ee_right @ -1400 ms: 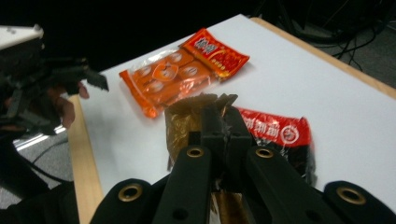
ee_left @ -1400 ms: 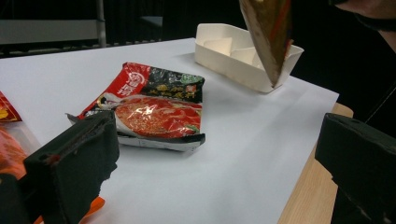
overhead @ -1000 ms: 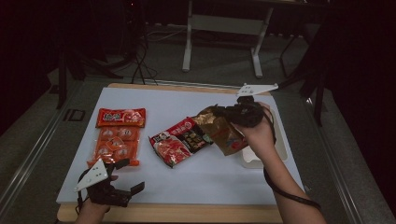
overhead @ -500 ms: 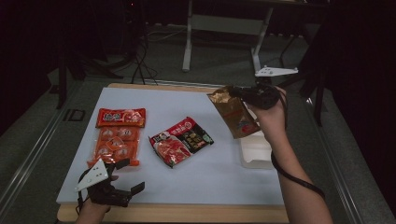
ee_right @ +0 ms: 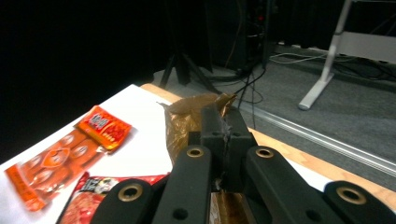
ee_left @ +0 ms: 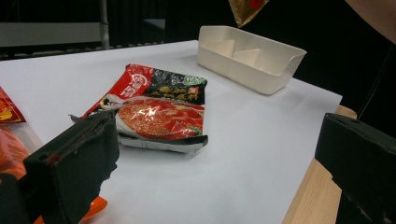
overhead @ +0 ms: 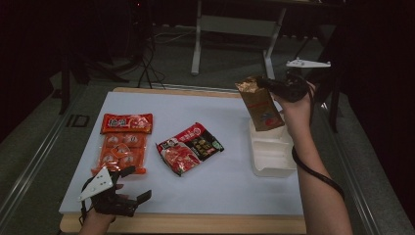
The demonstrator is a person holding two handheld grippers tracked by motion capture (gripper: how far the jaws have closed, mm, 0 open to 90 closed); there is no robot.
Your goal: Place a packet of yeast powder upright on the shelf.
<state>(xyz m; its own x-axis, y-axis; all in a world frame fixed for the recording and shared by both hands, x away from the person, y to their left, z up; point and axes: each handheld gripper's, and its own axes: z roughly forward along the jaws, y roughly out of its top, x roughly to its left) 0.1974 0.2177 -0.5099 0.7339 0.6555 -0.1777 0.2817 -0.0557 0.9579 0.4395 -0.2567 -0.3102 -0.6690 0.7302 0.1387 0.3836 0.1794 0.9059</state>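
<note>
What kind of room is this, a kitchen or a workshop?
Probably a lab or recording studio rather than a kitchen: a white-covered table laid with snack packets, loose cables on a grey floor, a metal stand behind, and dark surroundings.

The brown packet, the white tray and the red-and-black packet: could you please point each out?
brown packet (overhead: 259,105), high view, its middle.
white tray (overhead: 272,169), high view, near rim.
red-and-black packet (ee_left: 161,116), left gripper view, its middle.
</note>
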